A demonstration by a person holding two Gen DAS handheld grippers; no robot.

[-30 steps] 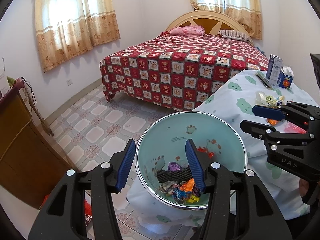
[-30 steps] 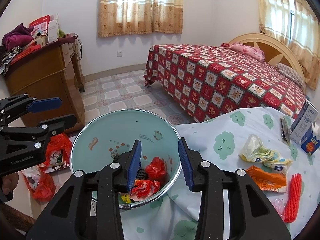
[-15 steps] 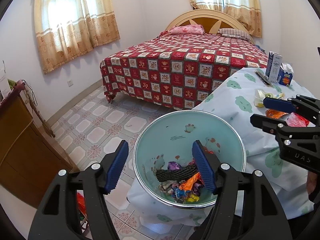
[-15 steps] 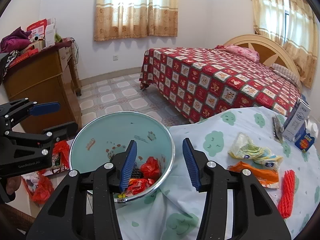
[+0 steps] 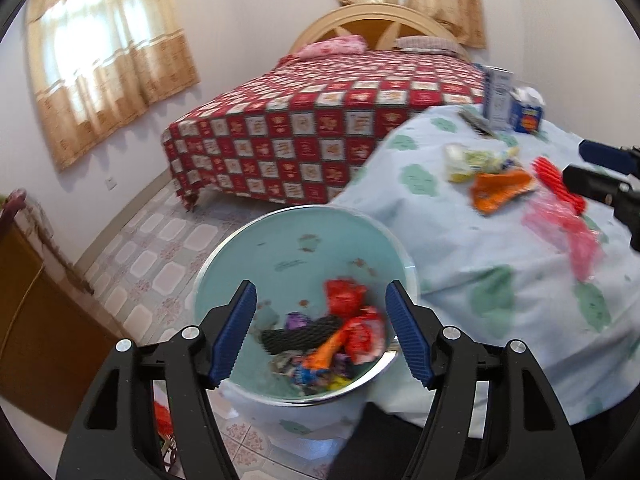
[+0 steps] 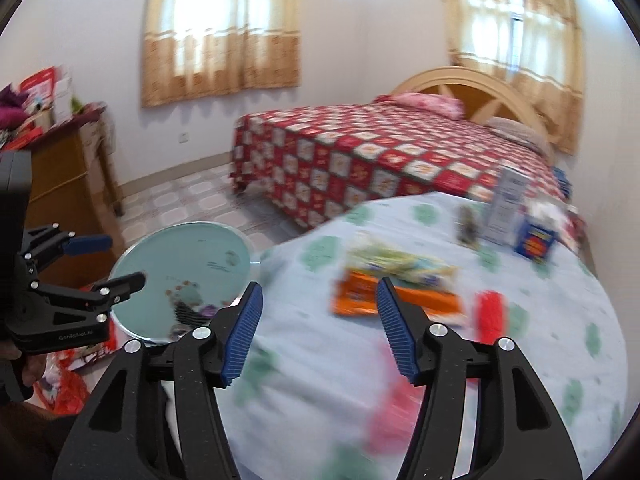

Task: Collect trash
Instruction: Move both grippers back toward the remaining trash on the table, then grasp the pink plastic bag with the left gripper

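Observation:
A pale teal bin (image 5: pixel 280 248) stands beside the table and holds several wrappers, with red ones (image 5: pixel 348 300) on top. My left gripper (image 5: pixel 320 292) hangs over it, open and holding nothing. My right gripper (image 6: pixel 319 286) is above the table (image 6: pixel 304 360); its jaws are opening and empty. Ahead of it lie an orange wrapper (image 6: pixel 360 300), a yellow-green wrapper (image 6: pixel 396 264), a red mesh sleeve (image 6: pixel 490 316) and a blurred pink plastic bag (image 6: pixel 396 412). In the right wrist view the bin (image 6: pixel 180 256) sits at the left, under the left gripper (image 6: pixel 116 262).
A milk carton (image 5: pixel 498 96), a blue box (image 5: pixel 528 114) and a dark flat item (image 5: pixel 476 122) stand at the table's far edge. A bed (image 5: pixel 320 128) with a red checked cover fills the back. A wooden cabinet (image 5: pixel 32 320) and red bags (image 6: pixel 68 392) on the floor are at the left.
My right gripper has swung from over the bin to the right, above the table, and its jaws have widened. The left gripper's jaws have also widened and its view has shifted right.

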